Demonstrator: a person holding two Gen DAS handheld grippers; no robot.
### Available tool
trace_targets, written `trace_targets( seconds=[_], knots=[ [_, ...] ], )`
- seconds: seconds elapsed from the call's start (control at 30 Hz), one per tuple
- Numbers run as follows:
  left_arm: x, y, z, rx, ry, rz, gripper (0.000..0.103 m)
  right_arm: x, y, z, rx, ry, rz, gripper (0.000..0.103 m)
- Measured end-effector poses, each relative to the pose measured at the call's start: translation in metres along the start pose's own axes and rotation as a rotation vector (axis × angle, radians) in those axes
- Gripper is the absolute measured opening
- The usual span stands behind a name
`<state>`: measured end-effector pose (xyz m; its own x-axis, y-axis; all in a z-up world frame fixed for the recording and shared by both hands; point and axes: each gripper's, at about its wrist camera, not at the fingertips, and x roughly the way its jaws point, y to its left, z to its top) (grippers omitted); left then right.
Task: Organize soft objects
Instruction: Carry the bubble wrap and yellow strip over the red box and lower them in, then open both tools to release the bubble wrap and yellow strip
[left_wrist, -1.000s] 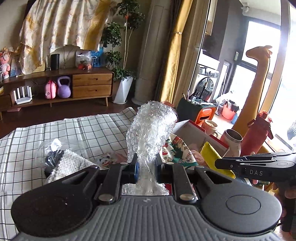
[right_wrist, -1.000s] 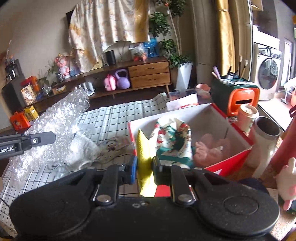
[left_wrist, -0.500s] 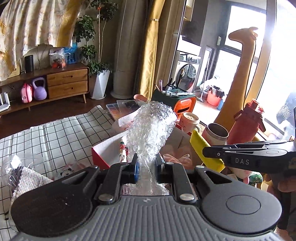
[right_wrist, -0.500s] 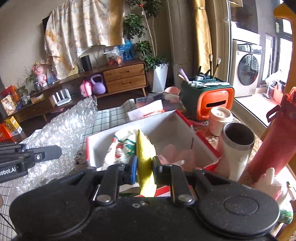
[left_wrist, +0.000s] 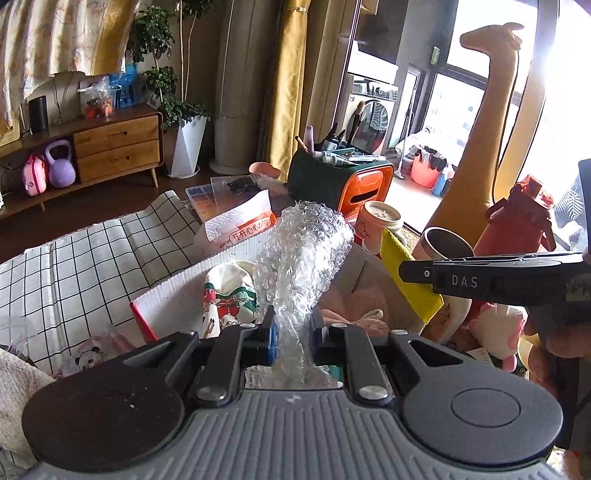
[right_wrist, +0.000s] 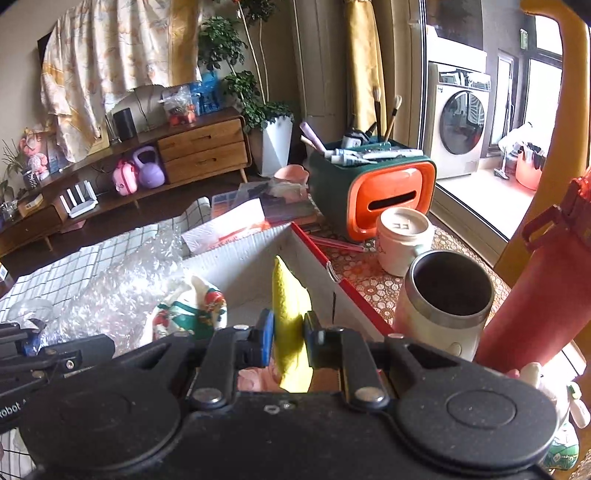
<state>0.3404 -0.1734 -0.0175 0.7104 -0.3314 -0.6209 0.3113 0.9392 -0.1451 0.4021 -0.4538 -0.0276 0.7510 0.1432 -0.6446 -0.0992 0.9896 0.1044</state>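
Observation:
My left gripper (left_wrist: 293, 334) is shut on a bunched sheet of clear bubble wrap (left_wrist: 304, 254), which sticks up over a red-edged white box (left_wrist: 177, 299). The right gripper (right_wrist: 290, 334) is shut on a yellow cloth (right_wrist: 290, 299), held above the same box (right_wrist: 251, 254). Inside the box lie a white cloth with a red and green print (left_wrist: 229, 295) and a pink soft item (left_wrist: 356, 306). In the left wrist view the right gripper's side (left_wrist: 491, 278) crosses at the right with the yellow cloth (left_wrist: 408, 280) hanging from it. The bubble wrap (right_wrist: 122, 280) shows at the left of the right wrist view.
A steel-rimmed cup (right_wrist: 443, 306), a white lidded jar (right_wrist: 402, 240) and a red bottle (right_wrist: 539, 295) stand right of the box. A green and orange organiser (right_wrist: 373, 184) sits behind it. A checked cloth (left_wrist: 81, 258) covers the surface at the left, with a panda packet (left_wrist: 86, 358).
Both grippers swung to the right, from over the checked cloth to over the red-edged box, each keeping its load. The box now fills the middle of both views.

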Motion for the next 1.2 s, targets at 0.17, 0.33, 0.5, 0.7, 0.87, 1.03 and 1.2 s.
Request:
trace_targets(
  seconds=[0.17, 0.33, 0.5, 0.7, 0.87, 1.03, 1.2],
  knots=[
    [0.030, 0.001, 0.001, 0.002, 0.025, 0.001, 0.016, 0.024, 0.000, -0.002, -0.005, 0.028, -0.016, 0.016],
    [0.057, 0.001, 0.001, 0.017, 0.044, 0.022, 0.016, 0.046, 0.000, -0.004, -0.016, 0.050, -0.036, 0.016],
    [0.080, 0.003, -0.004, 0.034, 0.075, 0.044, 0.016, 0.062, -0.001, -0.010, -0.019, 0.079, -0.046, 0.016],
    [0.099, 0.005, -0.008, 0.019, 0.122, 0.011, 0.016, 0.073, 0.002, -0.020, -0.017, 0.114, -0.031, 0.016],
    [0.112, 0.005, -0.018, 0.016, 0.174, -0.010, 0.016, 0.078, 0.005, -0.026, -0.018, 0.123, -0.027, 0.018],
    [0.121, 0.006, -0.026, 0.017, 0.212, -0.014, 0.016, 0.076, 0.006, -0.028, -0.004, 0.124, -0.011, 0.021],
    [0.117, 0.009, -0.024, -0.002, 0.213, -0.017, 0.019, 0.070, 0.007, -0.027, -0.003, 0.123, 0.006, 0.027]
  ],
)
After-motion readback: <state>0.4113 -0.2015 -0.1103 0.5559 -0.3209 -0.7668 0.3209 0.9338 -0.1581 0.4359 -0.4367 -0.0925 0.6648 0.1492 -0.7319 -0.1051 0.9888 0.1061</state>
